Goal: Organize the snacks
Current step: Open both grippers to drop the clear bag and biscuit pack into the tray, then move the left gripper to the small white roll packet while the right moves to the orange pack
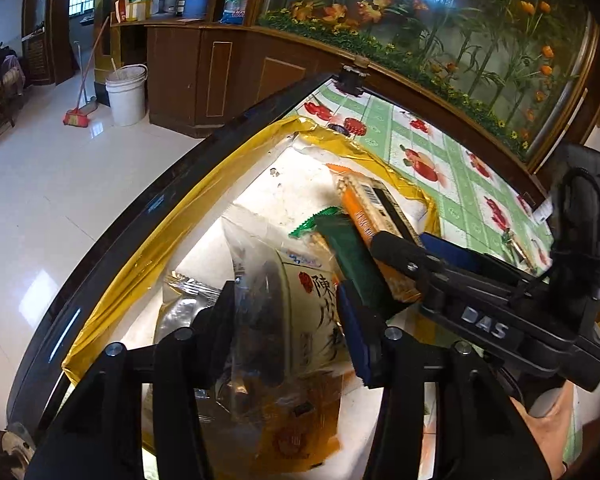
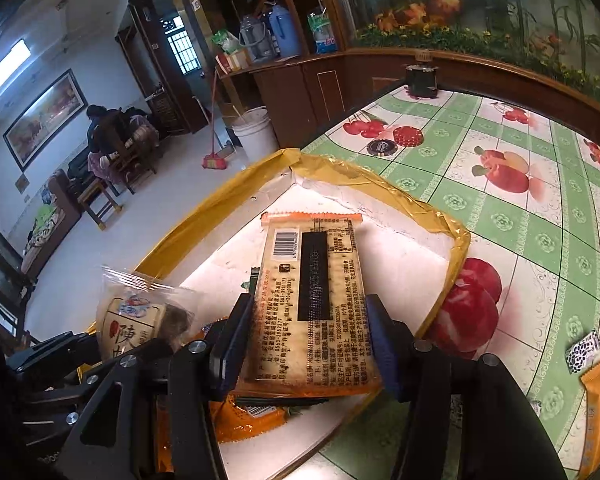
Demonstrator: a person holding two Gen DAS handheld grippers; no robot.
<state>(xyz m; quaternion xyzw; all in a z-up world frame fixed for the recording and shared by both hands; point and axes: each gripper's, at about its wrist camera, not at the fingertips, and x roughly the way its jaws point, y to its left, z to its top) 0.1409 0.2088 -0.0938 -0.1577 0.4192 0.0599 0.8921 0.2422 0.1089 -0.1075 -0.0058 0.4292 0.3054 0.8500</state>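
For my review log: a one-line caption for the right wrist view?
Right gripper straddles an orange-edged cracker packet over the gold-rimmed box.

Glossy plastic snack packets (image 2: 316, 304), gold-foil box rim (image 2: 204, 216)

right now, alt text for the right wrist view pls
The right hand-held gripper has a cracker packet, barcode side up, between its fingers above a gold-edged white box of snacks. The box sits on a fruit-print tablecloth.
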